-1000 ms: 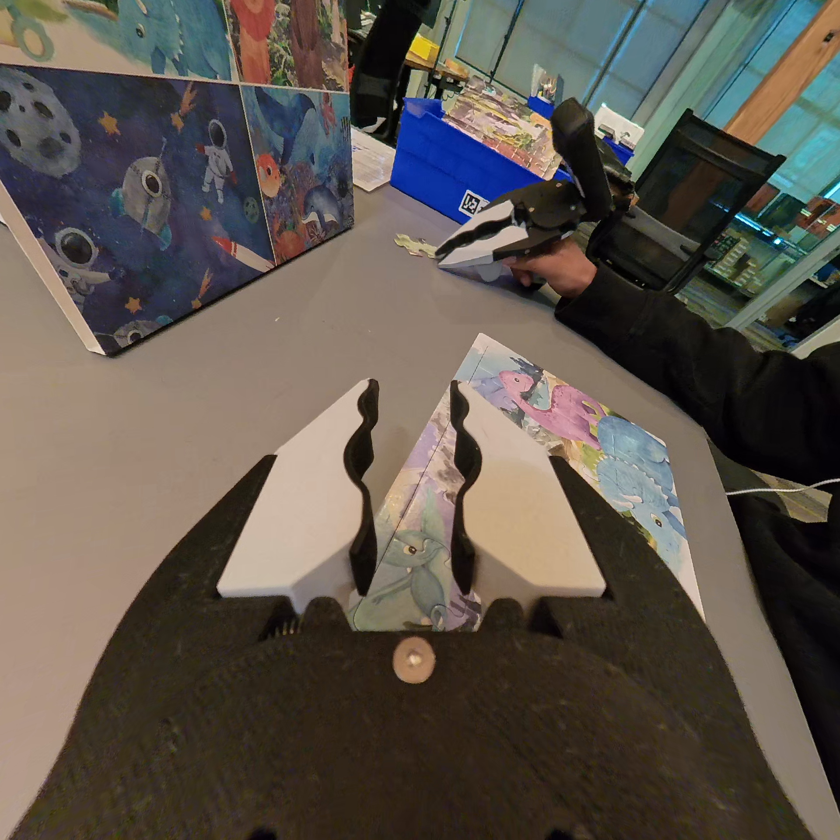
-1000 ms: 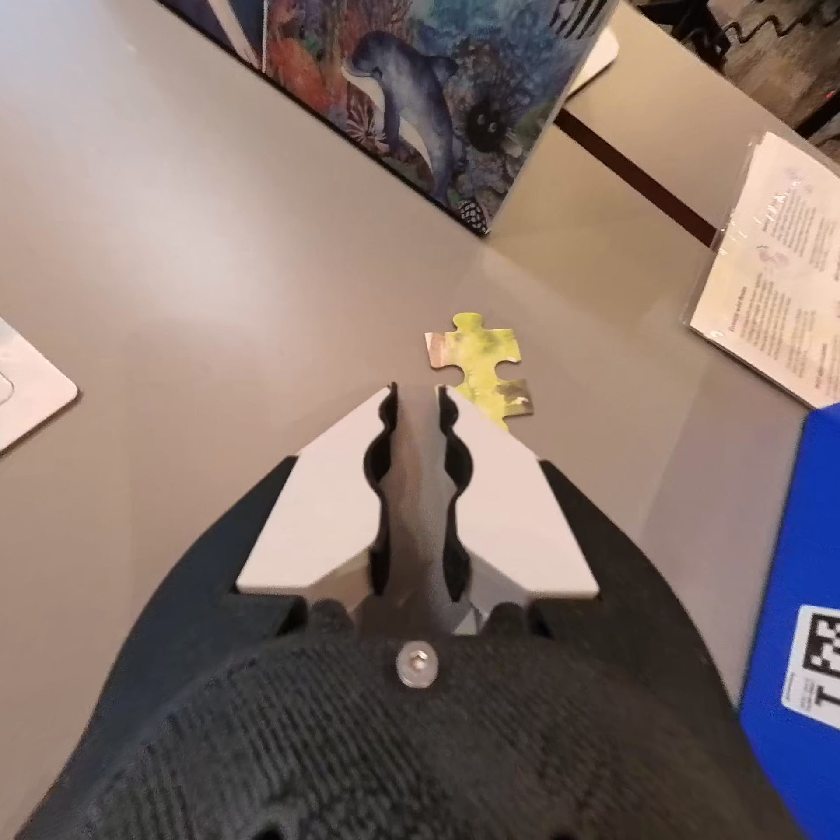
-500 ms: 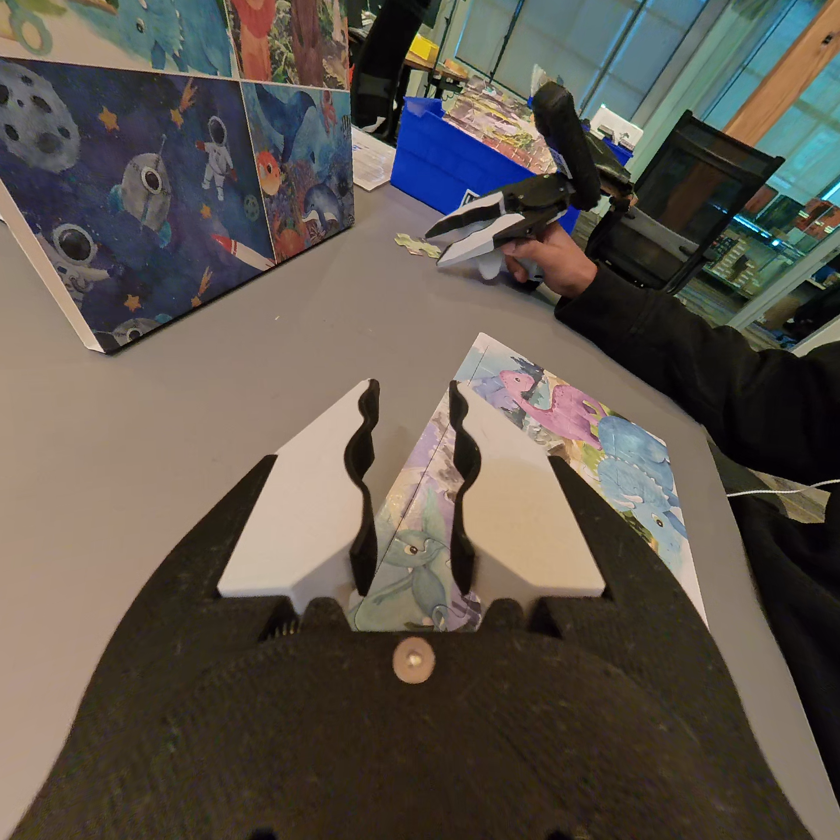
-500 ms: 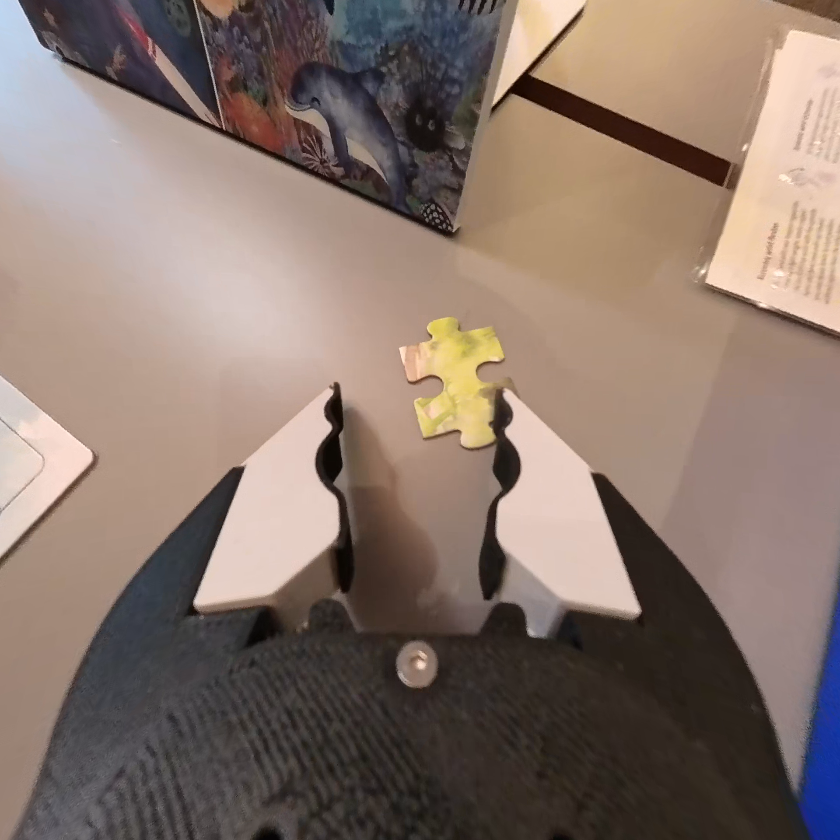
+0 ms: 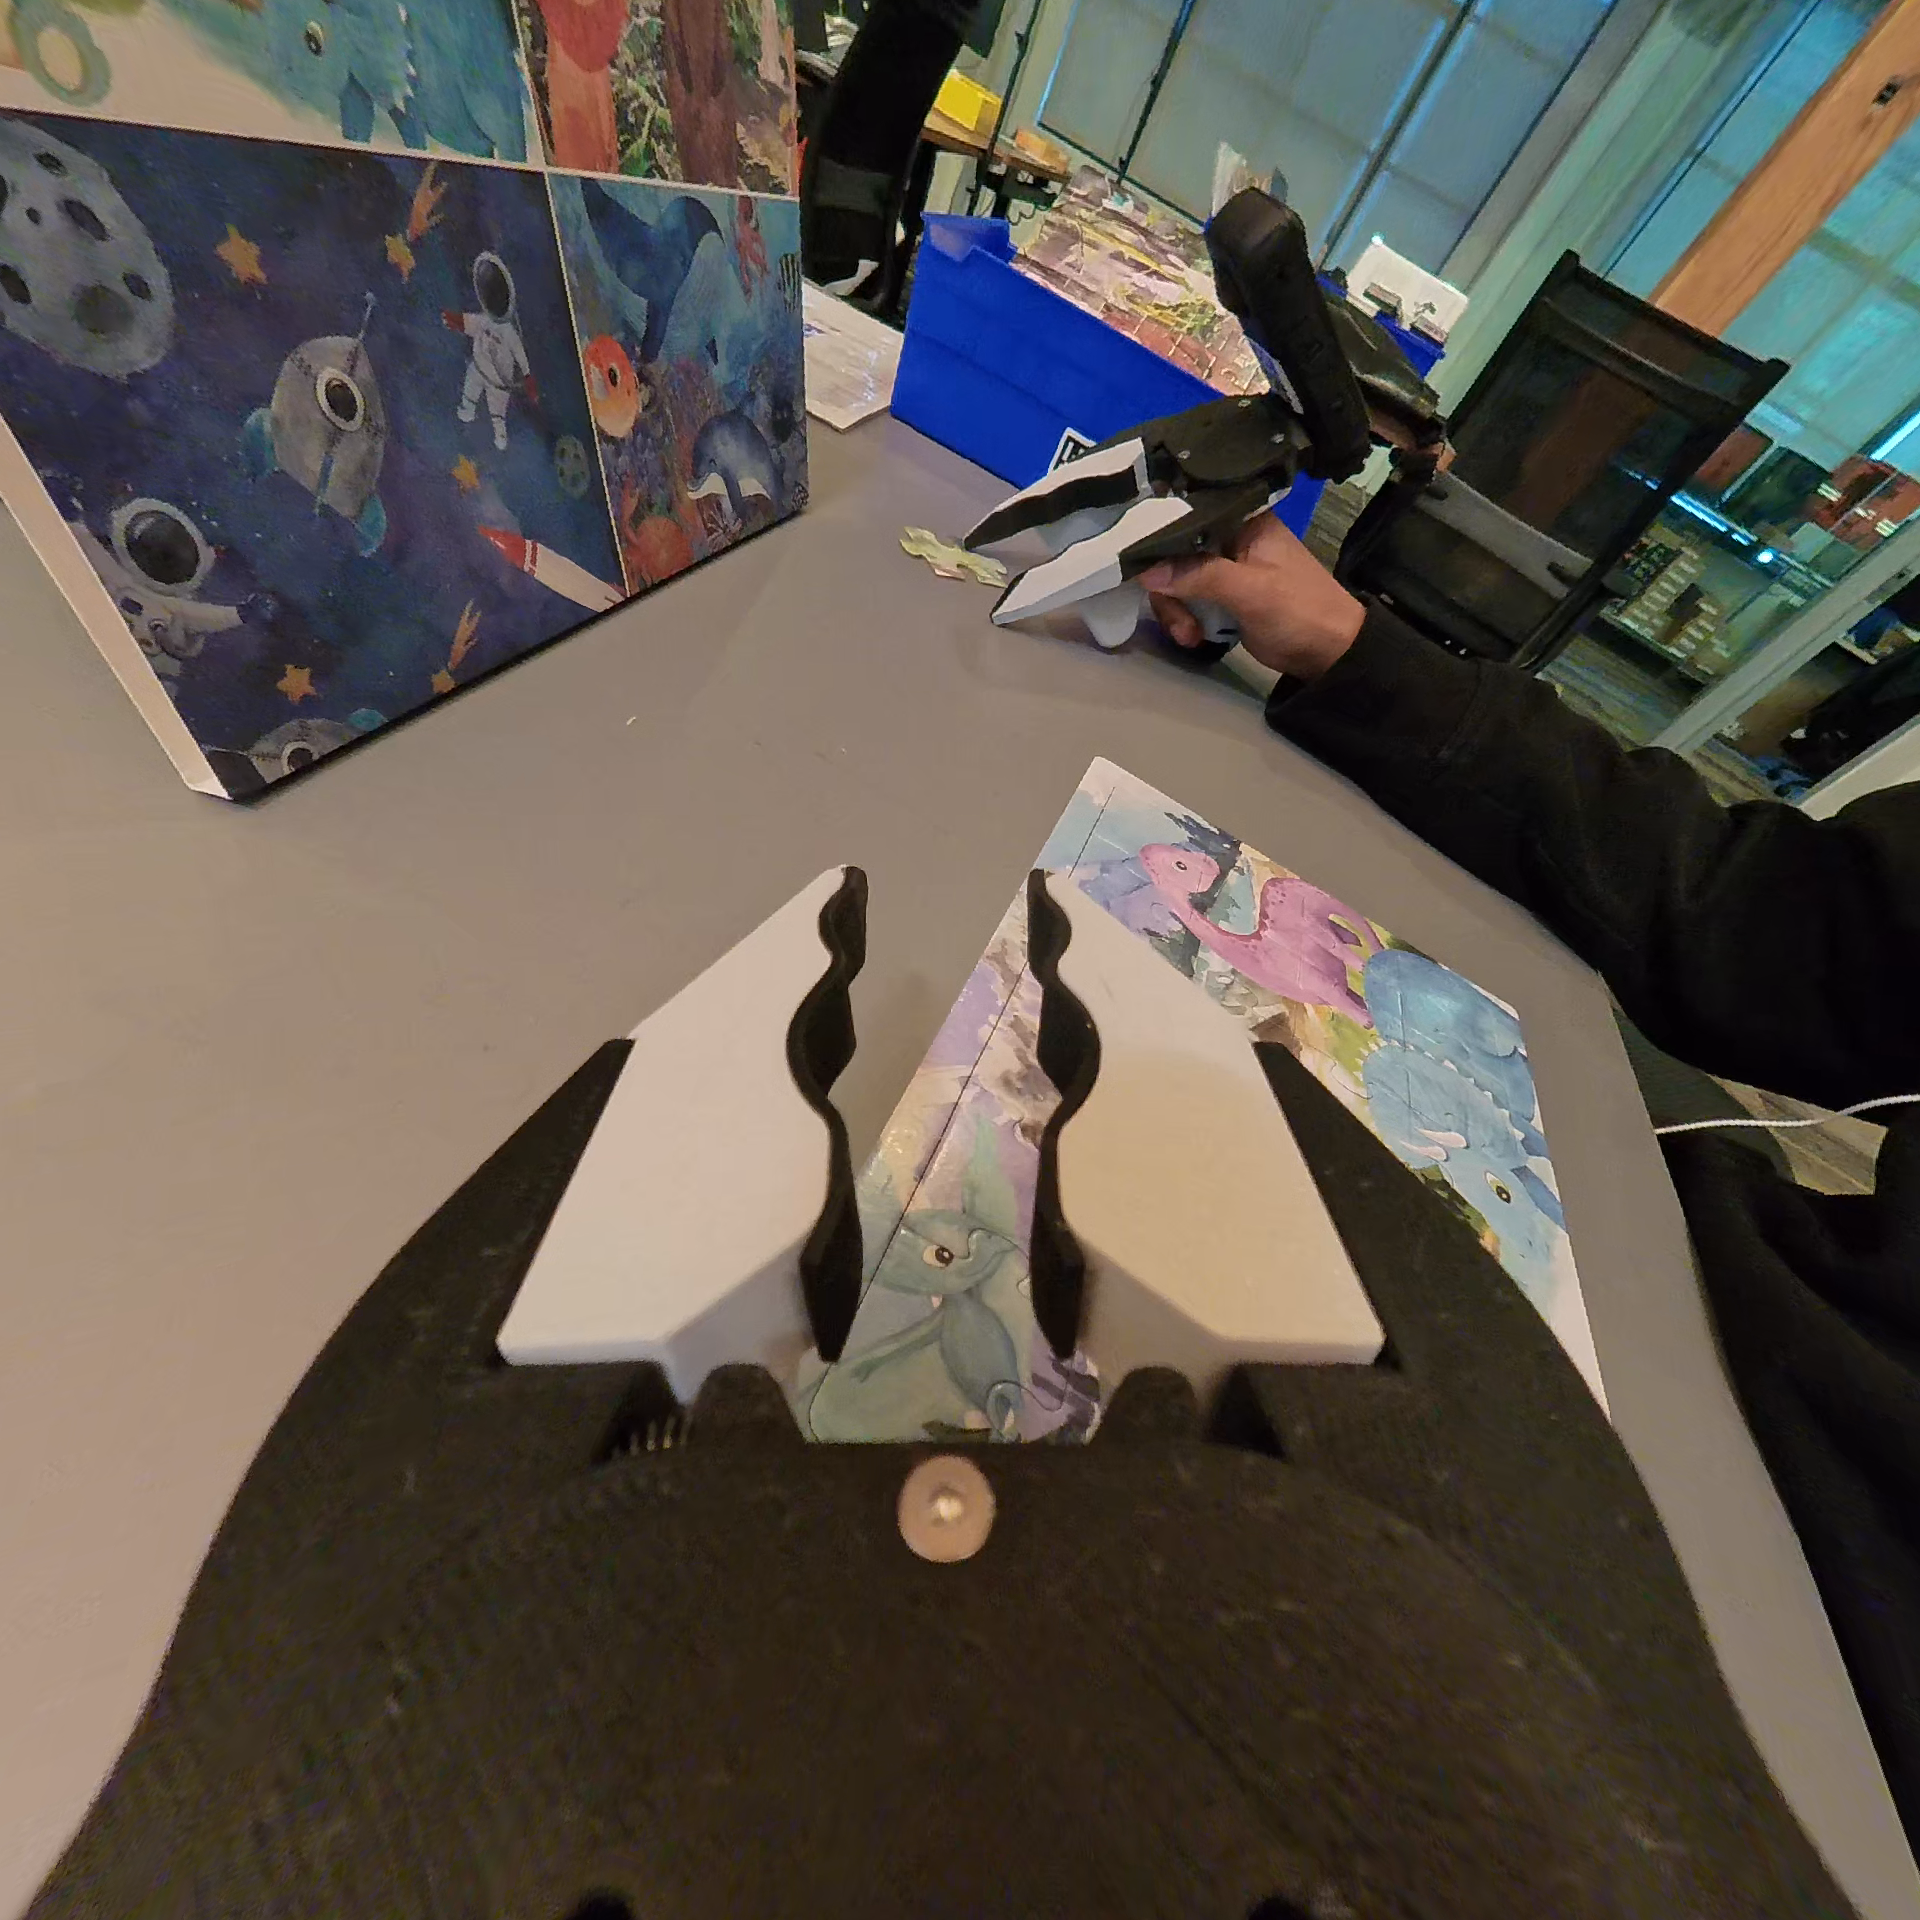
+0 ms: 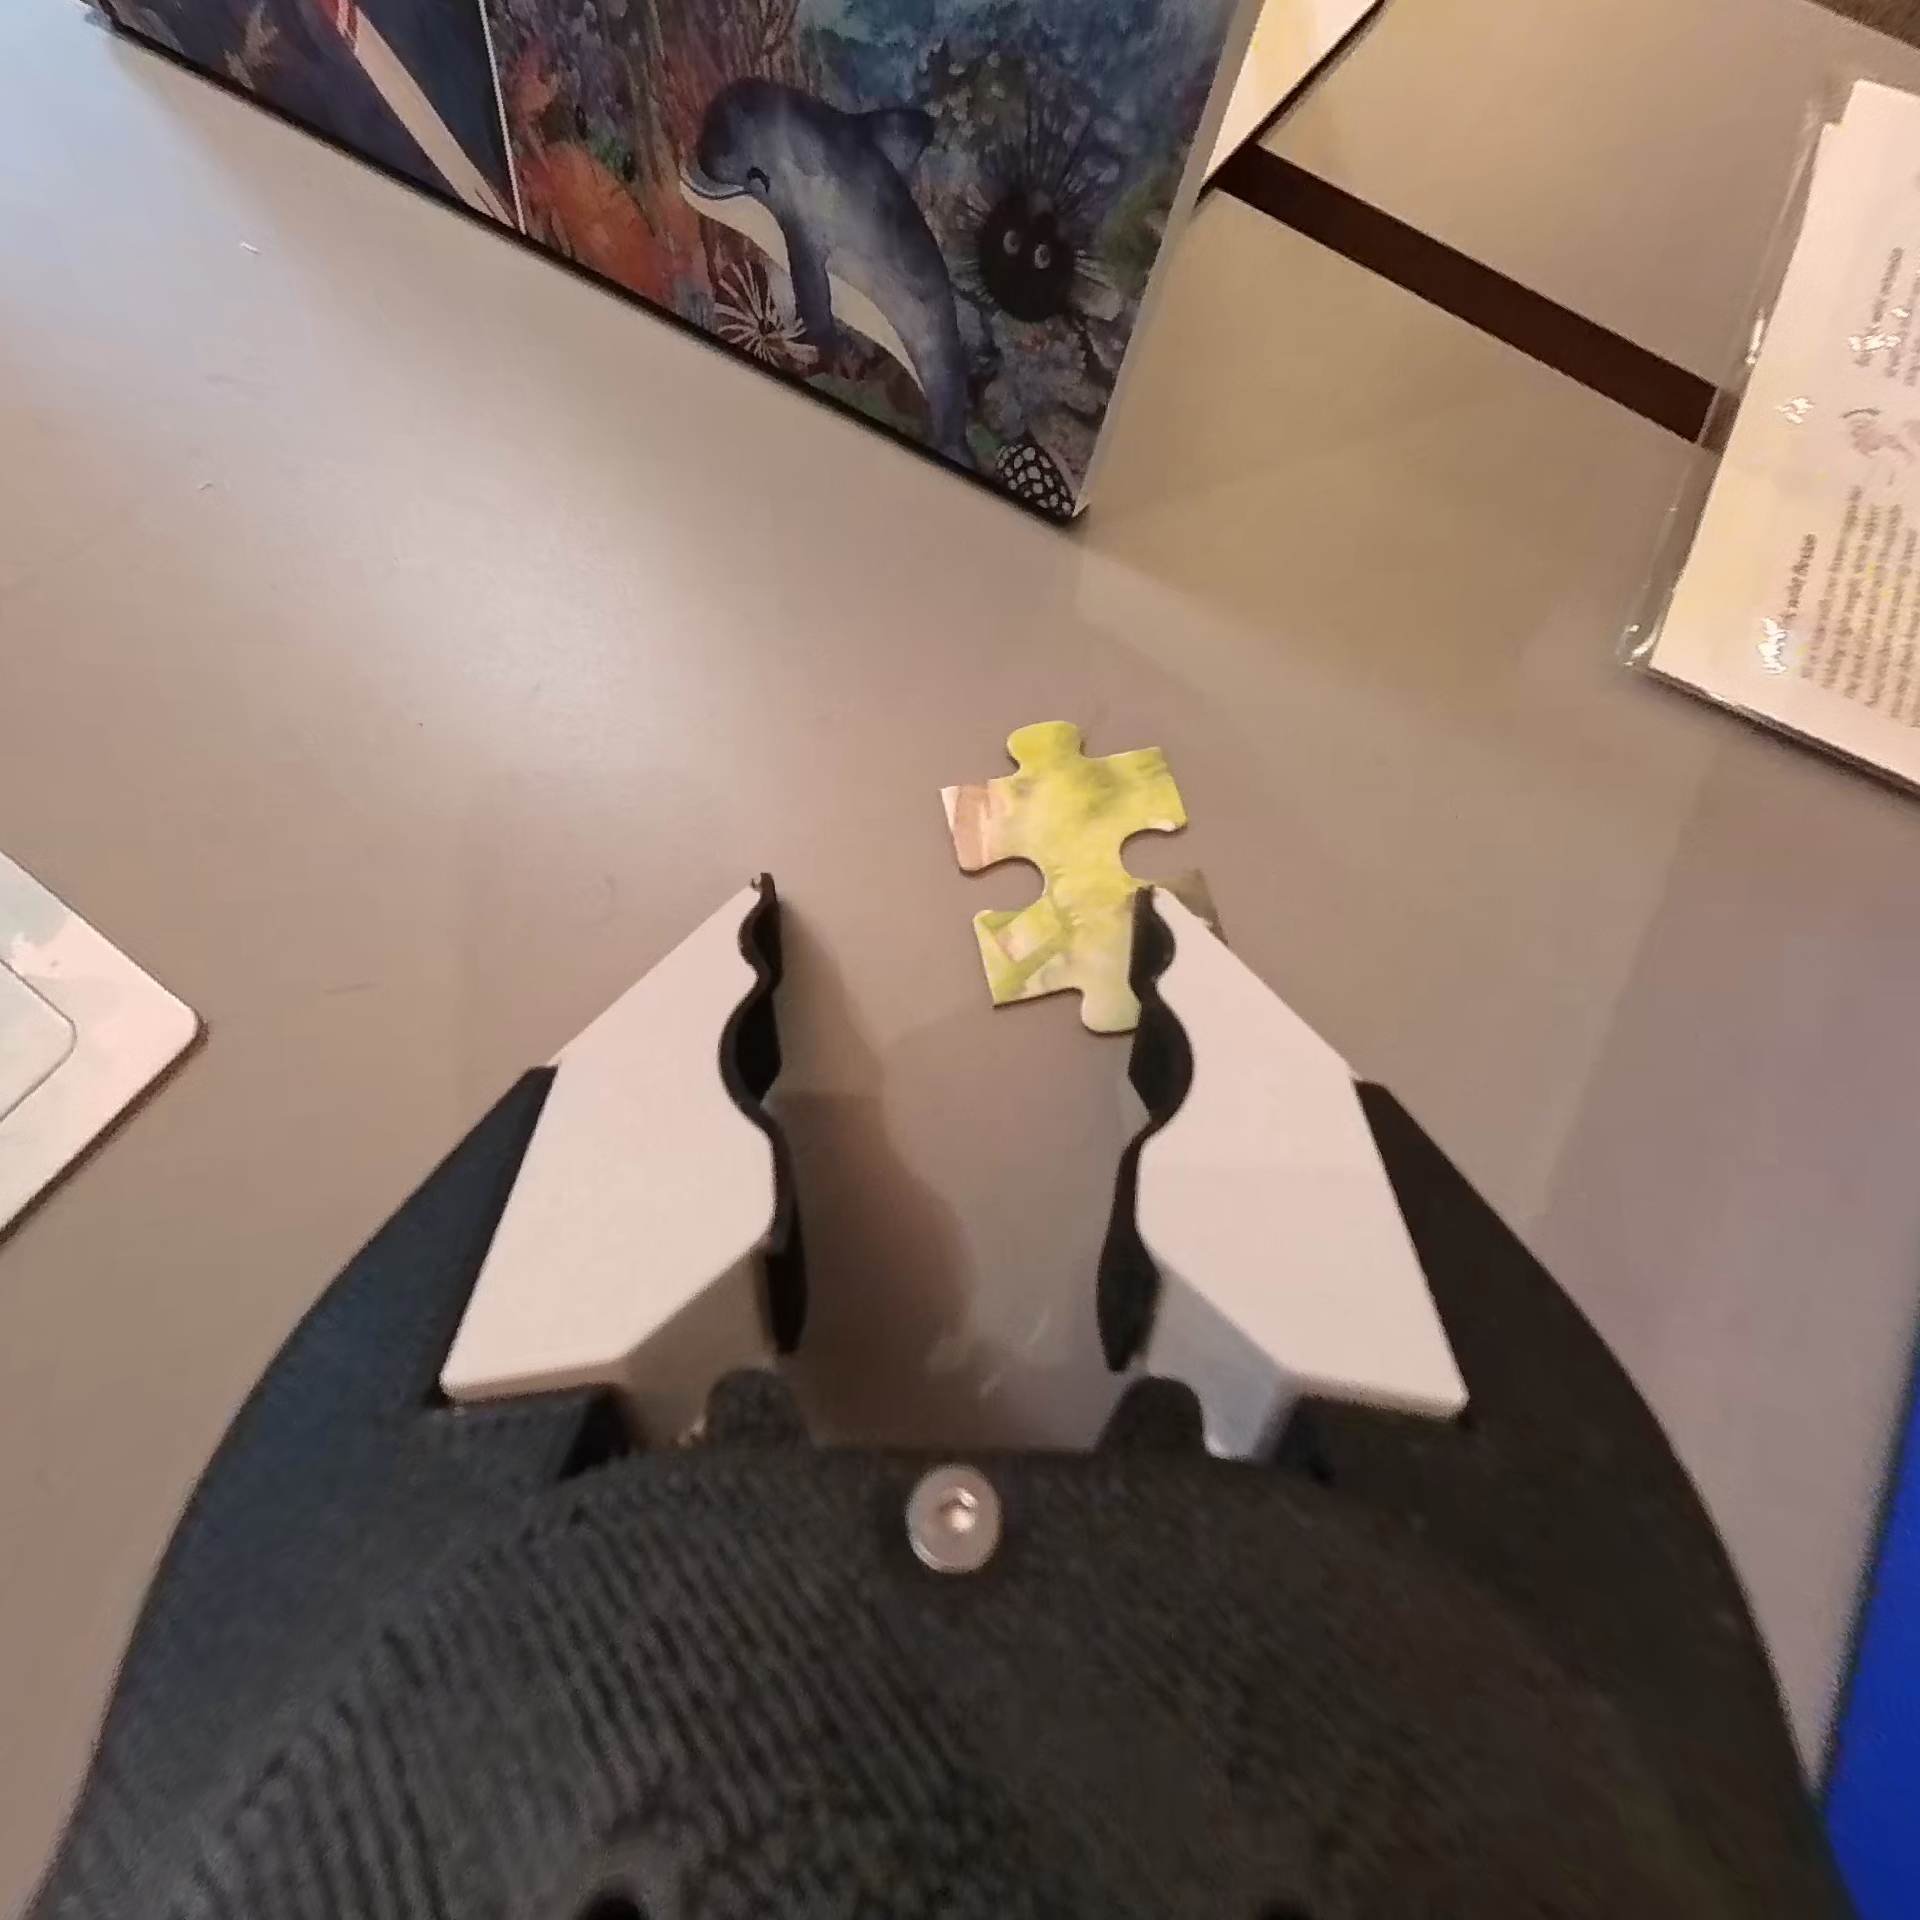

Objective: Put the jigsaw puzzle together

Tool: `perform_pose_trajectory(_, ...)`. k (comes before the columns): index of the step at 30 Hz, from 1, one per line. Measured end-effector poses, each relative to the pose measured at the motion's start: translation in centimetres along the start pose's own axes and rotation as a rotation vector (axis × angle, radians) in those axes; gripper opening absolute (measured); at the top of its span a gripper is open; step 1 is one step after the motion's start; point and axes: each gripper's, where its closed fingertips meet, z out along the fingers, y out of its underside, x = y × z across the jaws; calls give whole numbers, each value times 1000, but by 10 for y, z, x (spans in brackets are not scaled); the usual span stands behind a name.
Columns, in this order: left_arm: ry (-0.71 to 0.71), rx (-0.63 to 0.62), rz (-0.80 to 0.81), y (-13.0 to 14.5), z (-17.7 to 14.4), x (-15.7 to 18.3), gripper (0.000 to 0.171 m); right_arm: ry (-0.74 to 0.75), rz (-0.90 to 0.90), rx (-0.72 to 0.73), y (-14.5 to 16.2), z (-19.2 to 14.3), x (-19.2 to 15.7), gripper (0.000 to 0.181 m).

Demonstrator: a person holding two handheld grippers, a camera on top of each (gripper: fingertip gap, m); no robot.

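Now right hand-held gripper [image 6: 951, 894] jaws wide apart, w/ flat yellow-green cardboard jigsaw piece [image 6: 1070, 899] on grey counter [image 6: 416, 665] at right fingertip; left hand-held gripper [image 5: 943, 883] jaws apart, empty, over dinosaur puzzle board [image 5: 1320, 987].

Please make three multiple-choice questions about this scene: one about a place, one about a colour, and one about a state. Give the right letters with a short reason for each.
1. Where does the loose puzzle piece lie?
A. on the grey table
B. inside the blue bin
C. on top of the picture box

2. What is the main colour of the piece?
A. red
B. yellow-green
C. black

3. How is the right gripper?
A. shut on the piece
B. shut on nothing
C. open

Answers:
1 A: the piece lies flat on the table, in front of the box.
2 B: its face is yellow-green.
3 C: its fingers stand wide apart, with the piece by one tip.
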Motion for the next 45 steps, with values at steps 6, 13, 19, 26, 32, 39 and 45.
perform_pose_trajectory(6,0,-1,1,0,0,0,29,-63,-3,10,0,-2,-13,67)
perform_pose_trajectory(13,0,-2,0,0,0,0,29,-274,-5,65,-8,-14,-50,54)
perform_pose_trajectory(19,0,-6,5,1,1,1,29,-7,112,97,-8,-14,8,68)
perform_pose_trajectory(26,-1,-8,6,1,1,1,29,-390,68,-5,9,-21,-53,34)
perform_pose_trajectory(32,0,-8,7,1,1,1,29,-371,23,119,-12,-26,-57,49)
perform_pose_trajectory(39,-1,-13,9,2,1,1,29,-222,-15,66,-5,-15,-39,63)
perform_pose_trajectory(45,0,-11,7,1,1,1,29,-370,-86,-6,8,-17,-70,28)
